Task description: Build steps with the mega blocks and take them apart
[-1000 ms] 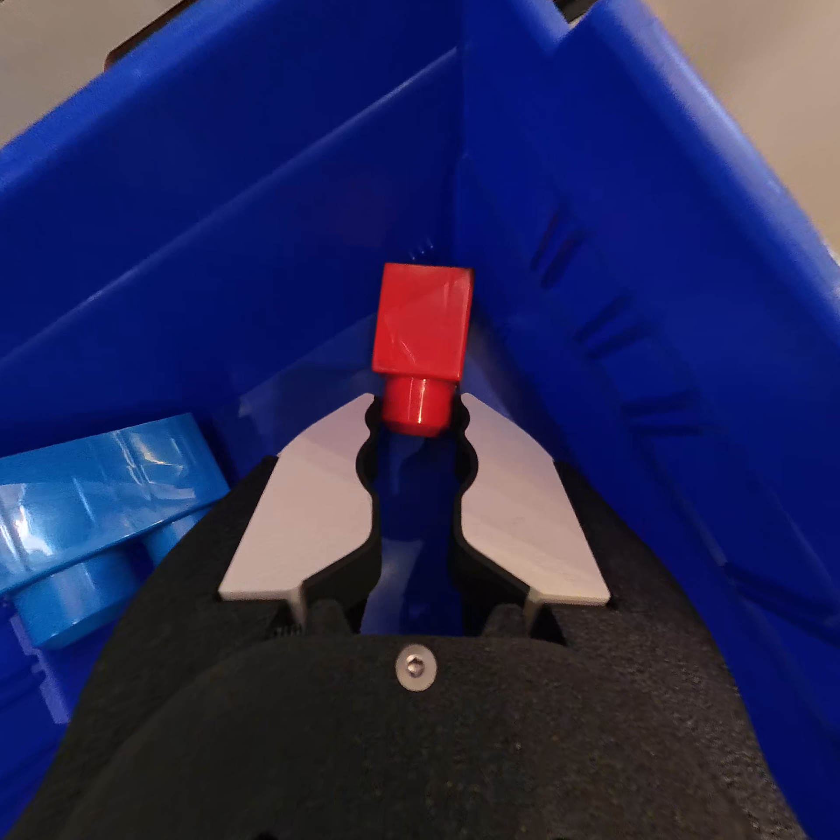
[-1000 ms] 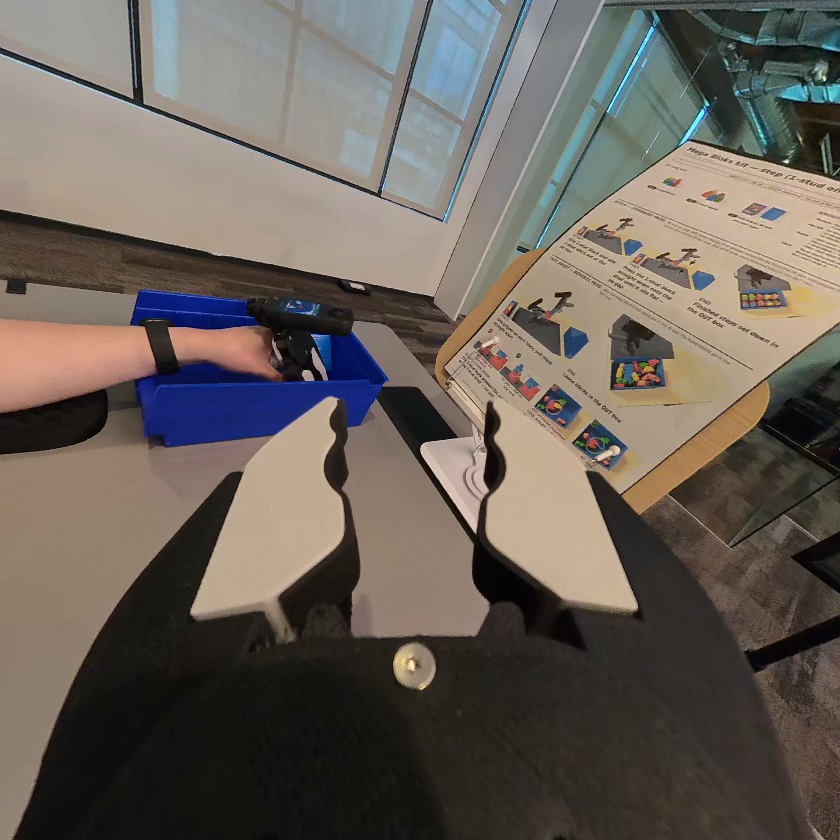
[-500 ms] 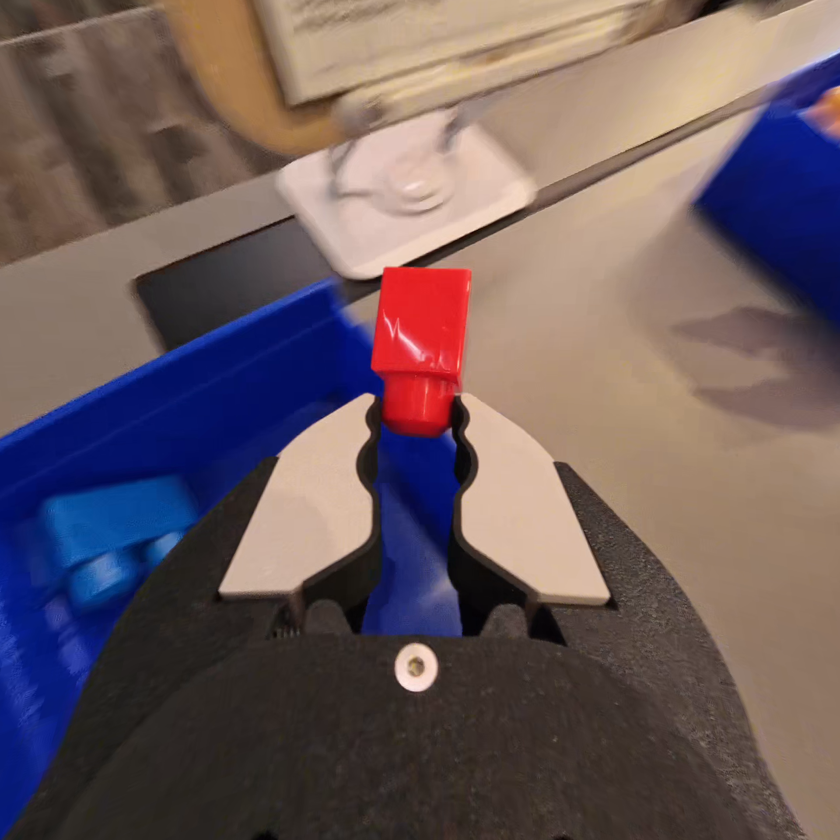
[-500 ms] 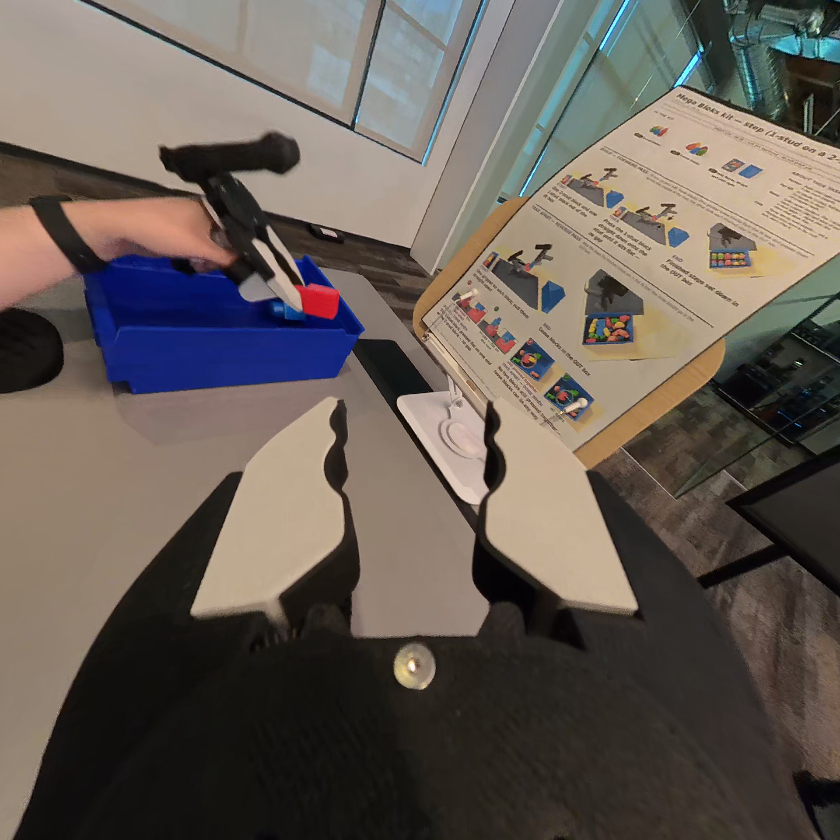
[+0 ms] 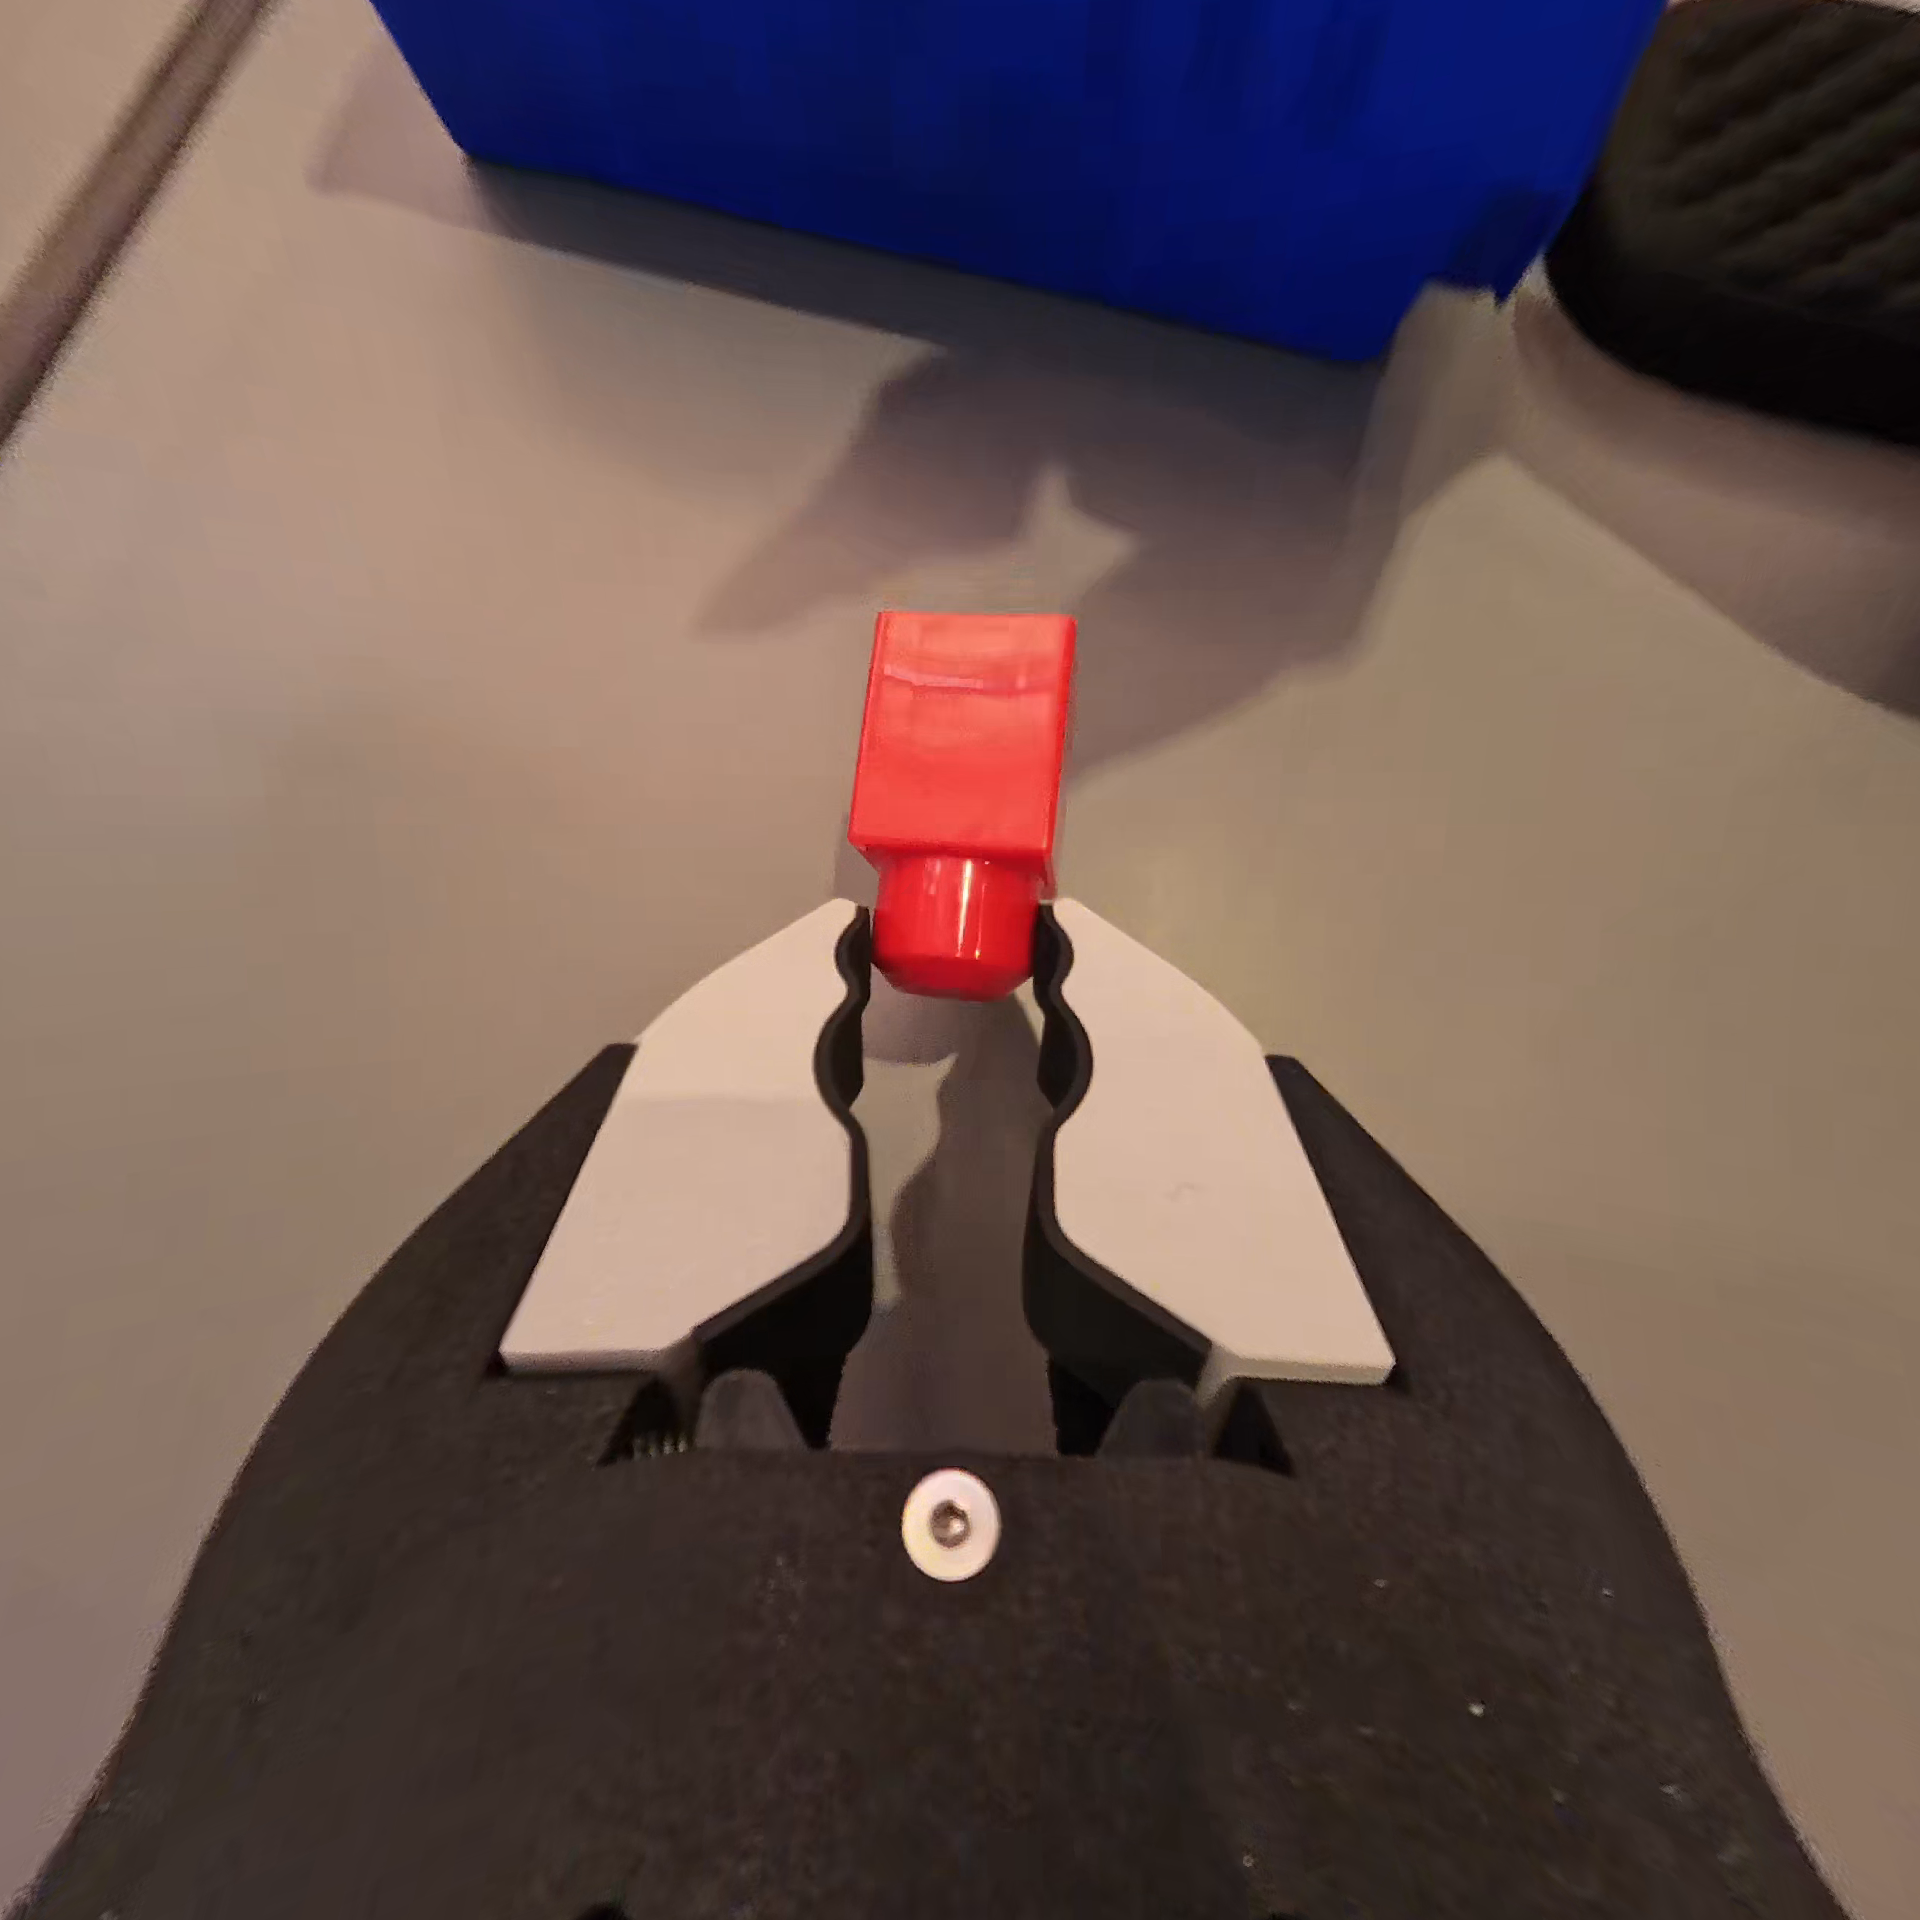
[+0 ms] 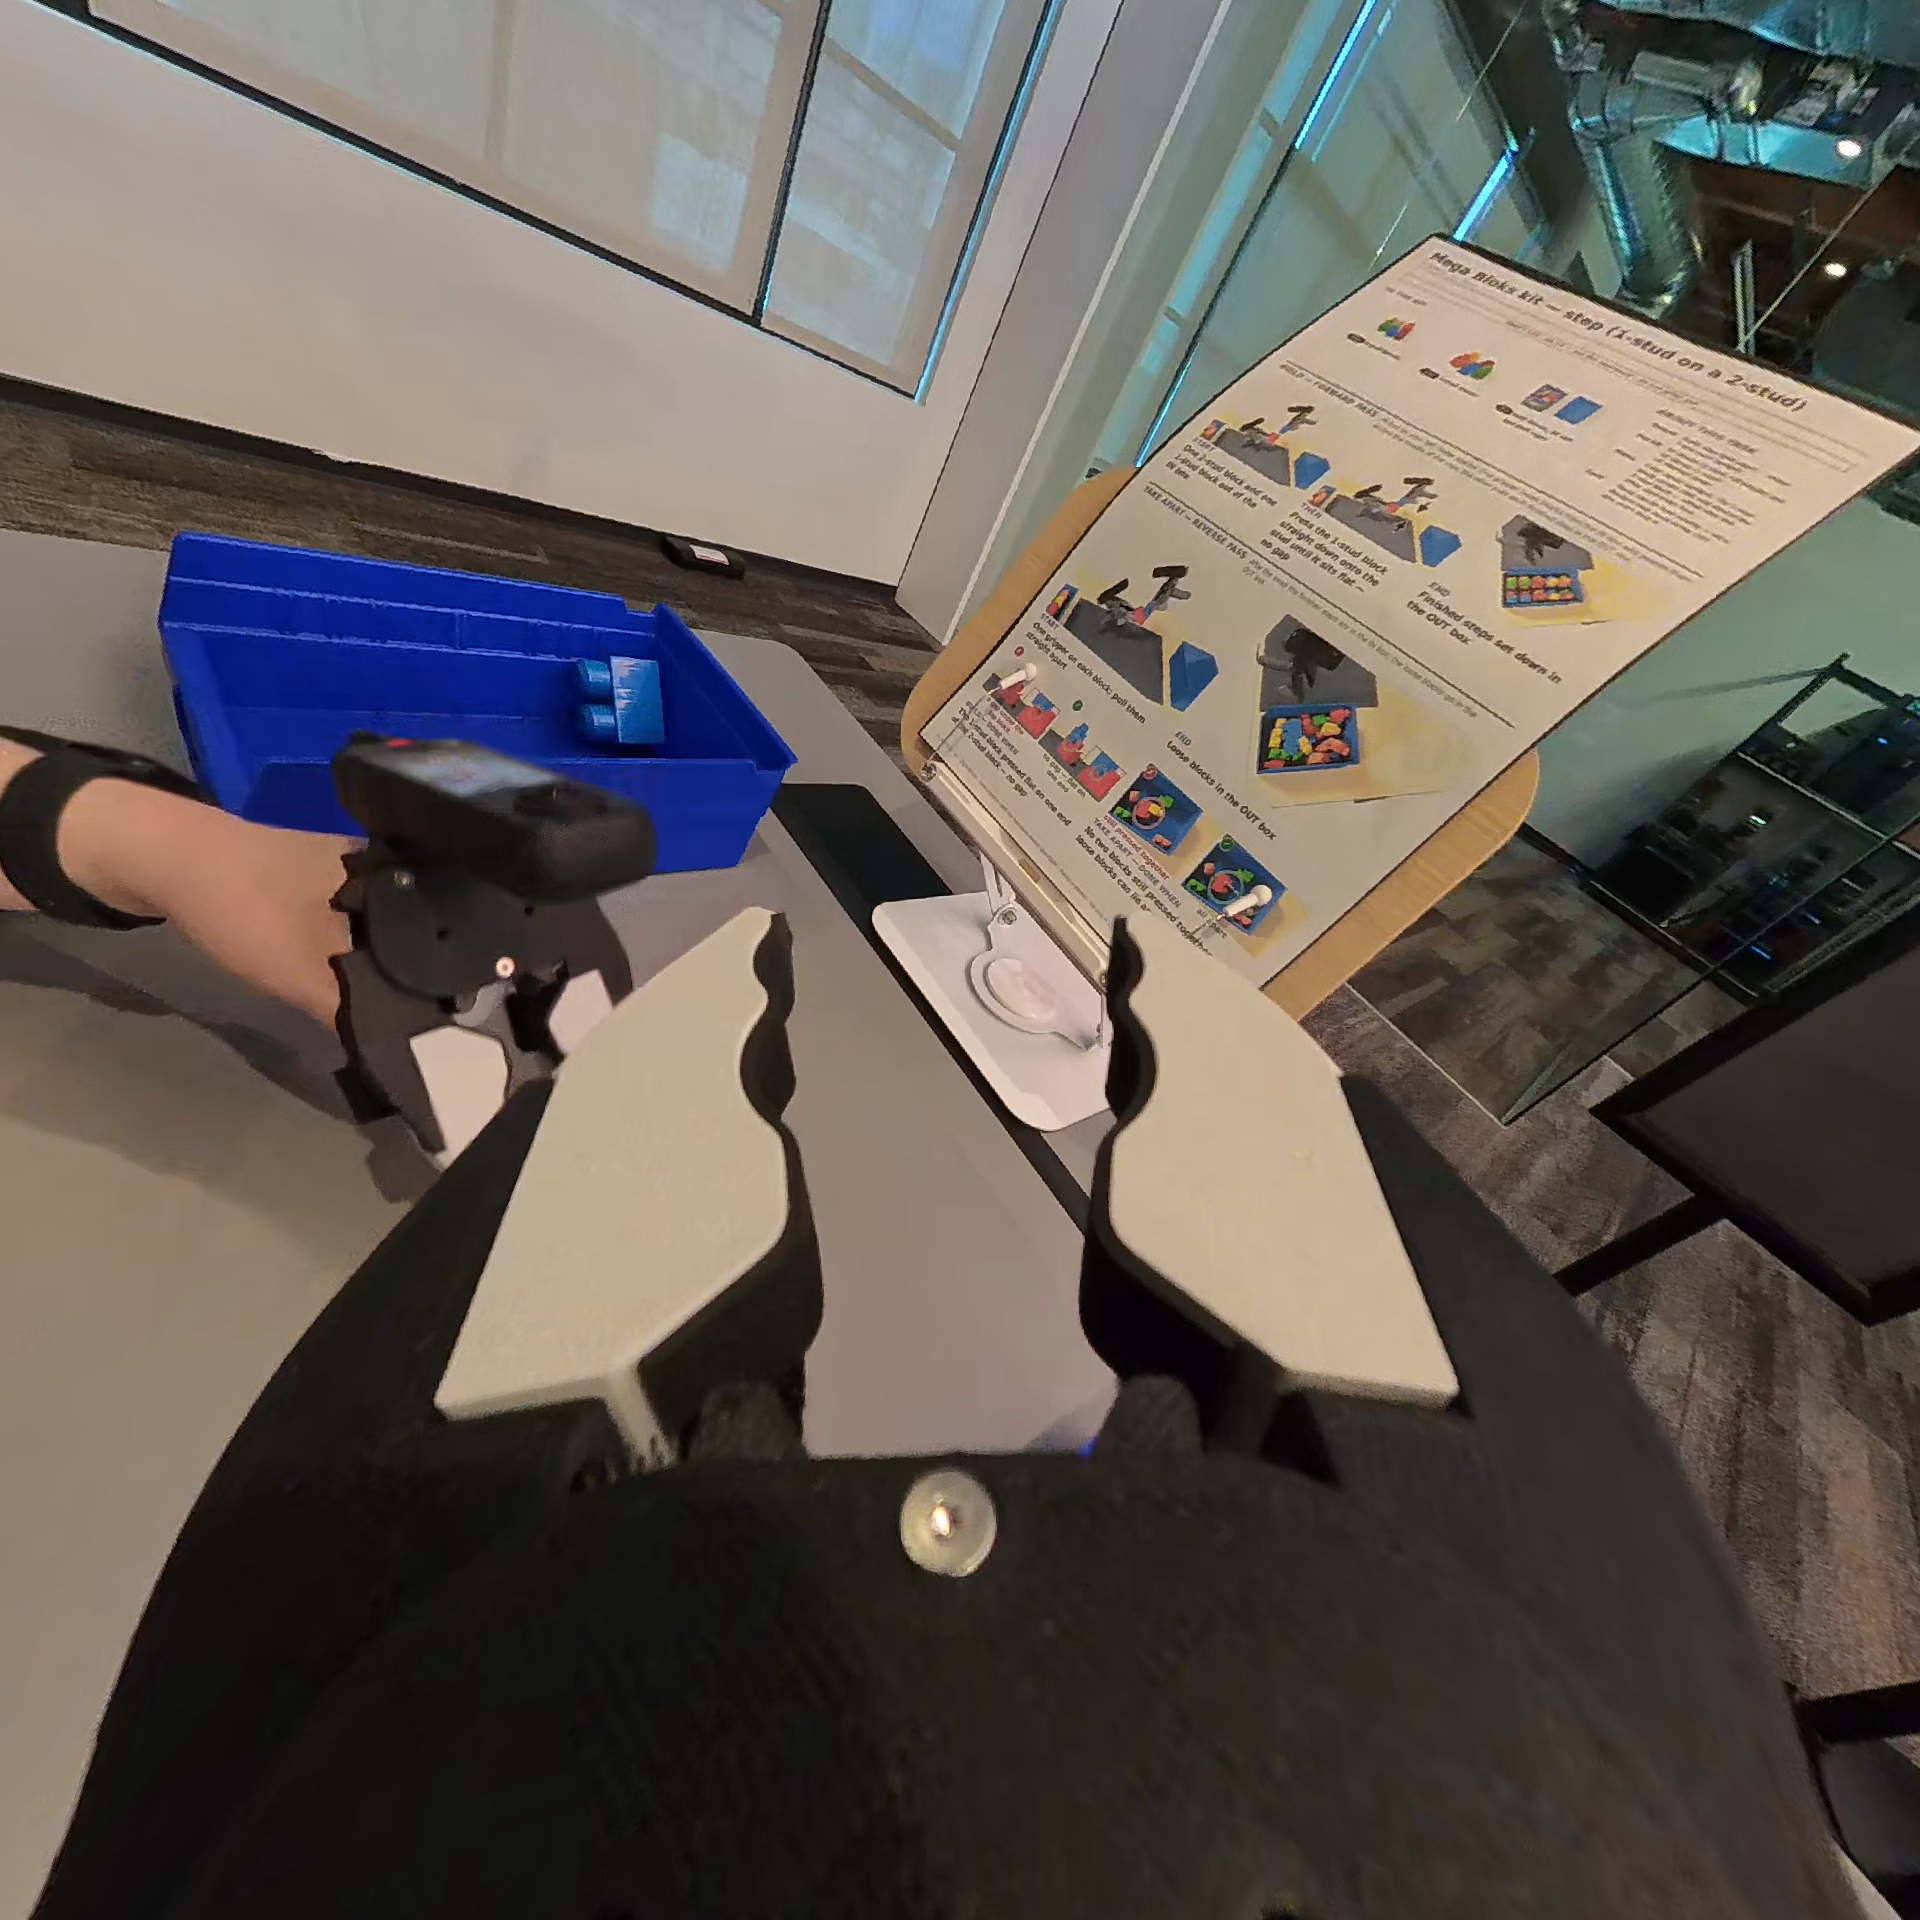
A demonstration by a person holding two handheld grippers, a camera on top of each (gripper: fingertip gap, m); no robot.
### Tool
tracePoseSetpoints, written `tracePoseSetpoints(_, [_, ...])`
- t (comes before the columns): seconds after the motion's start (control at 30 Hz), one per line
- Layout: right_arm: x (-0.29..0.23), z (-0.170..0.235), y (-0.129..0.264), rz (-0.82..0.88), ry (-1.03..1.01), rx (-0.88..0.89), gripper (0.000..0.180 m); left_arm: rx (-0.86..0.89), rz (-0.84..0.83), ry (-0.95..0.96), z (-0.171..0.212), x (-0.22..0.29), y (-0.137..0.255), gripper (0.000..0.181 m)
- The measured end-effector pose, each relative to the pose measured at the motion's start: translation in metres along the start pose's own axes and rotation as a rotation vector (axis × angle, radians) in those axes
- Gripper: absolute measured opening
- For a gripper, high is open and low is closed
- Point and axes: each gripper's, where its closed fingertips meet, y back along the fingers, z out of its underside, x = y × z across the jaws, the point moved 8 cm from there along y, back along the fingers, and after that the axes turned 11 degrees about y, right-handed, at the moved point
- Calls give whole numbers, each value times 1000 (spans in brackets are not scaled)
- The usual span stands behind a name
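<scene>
Right wrist view: grey table, window wall

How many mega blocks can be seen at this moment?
2. A red block is pinched by its stud in the left gripper above the table; a blue block lies in the blue bin. Others may be hidden.

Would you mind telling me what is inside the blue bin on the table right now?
In the right wrist view, the blue bin holds one blue two-stud block lying near its right end. The near wall hides the front strip of the floor, so anything there is out of sight.
</scene>
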Motion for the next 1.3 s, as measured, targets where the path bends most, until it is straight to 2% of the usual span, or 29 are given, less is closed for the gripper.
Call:
tracePoseSetpoints(0.27, [0,5,0,-19,0,-22,59,-76,37,-132,14,11,-21,30])
tracePoseSetpoints(0.4, [1,6,0,-10,10,-27,59,-105,43,-115,18,11,-28,30])
tracePoseSetpoints(0.53, [3,5,3,9,14,-16,59,-72,69,-66,12,11,-25,51])
tracePoseSetpoints(0.67, [7,2,14,32,4,35,59,46,57,-70,-9,14,10,52])
tracePoseSetpoints(0.83, [8,-15,44,89,14,131,59,201,-101,-68,-39,6,101,52])
tracePoseSetpoints(0.93, [4,-24,56,76,18,186,59,300,-253,92,-33,-26,158,52])
tracePoseSetpoints(1.07, [5,-22,58,90,18,179,59,417,-326,592,10,-97,209,50])
tracePoseSetpoints(1.17, [8,-14,52,100,8,121,59,597,-253,838,51,-142,222,39])
tracePoseSetpoints(1.23, [9,-9,47,108,16,69,59,629,-339,950,81,-168,221,42])
tracePoseSetpoints(1.3, [8,-6,43,106,29,28,59,612,-436,1054,107,-187,216,54])
